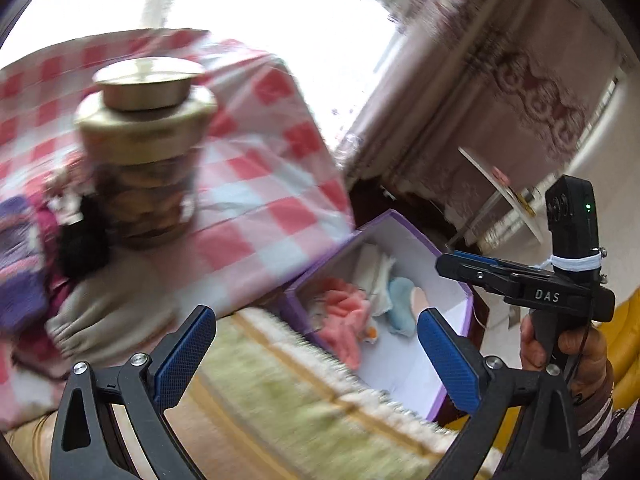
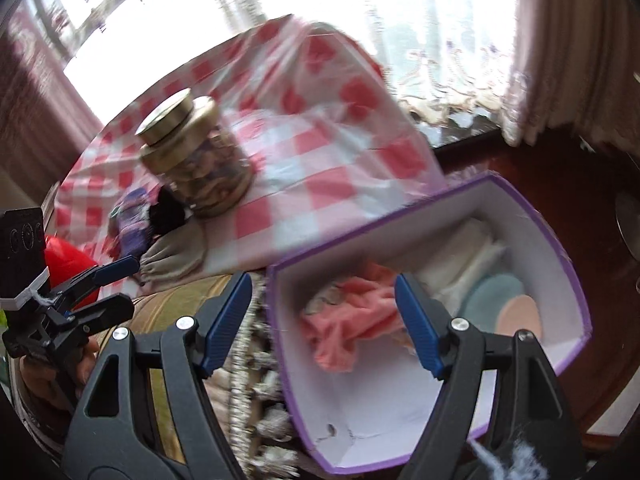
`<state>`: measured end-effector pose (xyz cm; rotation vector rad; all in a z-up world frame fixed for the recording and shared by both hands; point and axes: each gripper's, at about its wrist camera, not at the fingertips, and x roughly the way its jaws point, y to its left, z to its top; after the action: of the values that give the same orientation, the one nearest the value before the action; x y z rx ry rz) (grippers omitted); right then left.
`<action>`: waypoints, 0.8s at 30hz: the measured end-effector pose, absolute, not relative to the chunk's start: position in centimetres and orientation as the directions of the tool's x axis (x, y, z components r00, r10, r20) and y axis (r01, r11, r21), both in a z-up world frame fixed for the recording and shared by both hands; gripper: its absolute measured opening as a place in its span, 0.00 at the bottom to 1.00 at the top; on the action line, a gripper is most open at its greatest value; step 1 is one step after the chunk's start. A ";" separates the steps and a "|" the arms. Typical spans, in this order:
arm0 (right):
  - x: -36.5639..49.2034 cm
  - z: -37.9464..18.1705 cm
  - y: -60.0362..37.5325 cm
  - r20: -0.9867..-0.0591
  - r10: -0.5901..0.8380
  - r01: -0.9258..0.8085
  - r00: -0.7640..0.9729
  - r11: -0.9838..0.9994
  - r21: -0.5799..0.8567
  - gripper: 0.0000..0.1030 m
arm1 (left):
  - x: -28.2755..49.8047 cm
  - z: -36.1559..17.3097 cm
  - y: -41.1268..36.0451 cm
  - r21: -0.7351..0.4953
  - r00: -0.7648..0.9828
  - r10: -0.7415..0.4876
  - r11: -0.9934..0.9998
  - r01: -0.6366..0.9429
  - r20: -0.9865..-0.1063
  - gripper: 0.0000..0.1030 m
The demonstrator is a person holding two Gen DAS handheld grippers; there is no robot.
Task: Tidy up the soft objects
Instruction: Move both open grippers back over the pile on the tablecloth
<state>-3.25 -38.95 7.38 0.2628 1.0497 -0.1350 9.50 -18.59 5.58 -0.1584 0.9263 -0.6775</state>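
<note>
1. Plainly, both grippers are spread wide and hold nothing: the left gripper (image 1: 316, 354) hovers over a fringed green-and-gold cloth (image 1: 304, 396), and the right gripper (image 2: 322, 322) hangs over the near rim of the purple box (image 2: 532, 208).
2. Inside the white-lined box lie a pink cloth (image 2: 348, 320), a white folded cloth (image 2: 460, 260) and a pale blue soft piece (image 2: 494, 294) with a peach round (image 2: 522, 314) on it; the box's near half is bare.
3. On the checked counter (image 1: 256, 184), a brass-lidded jar (image 1: 146, 148) stands just beside a purple knit item (image 1: 20, 272), a black fuzzy item (image 1: 82, 240) and a grey gathered cloth (image 1: 108, 316).
4. Motion blur smears the counter pile, so where those items meet cannot be told.
5. A red object (image 2: 68, 268) sits partly hidden behind the left gripper in the right wrist view.
</note>
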 end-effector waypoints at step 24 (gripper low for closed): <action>8.5 2.5 -17.7 -0.910 0.224 -0.239 0.349 0.960 0.144 0.75 | 9.9 2.2 3.0 -0.427 0.586 -0.316 0.903 -0.057 -0.746 0.88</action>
<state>8.45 -17.68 2.53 -0.0148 1.1761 0.3001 9.93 2.98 2.21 -0.4349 0.9395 -0.1568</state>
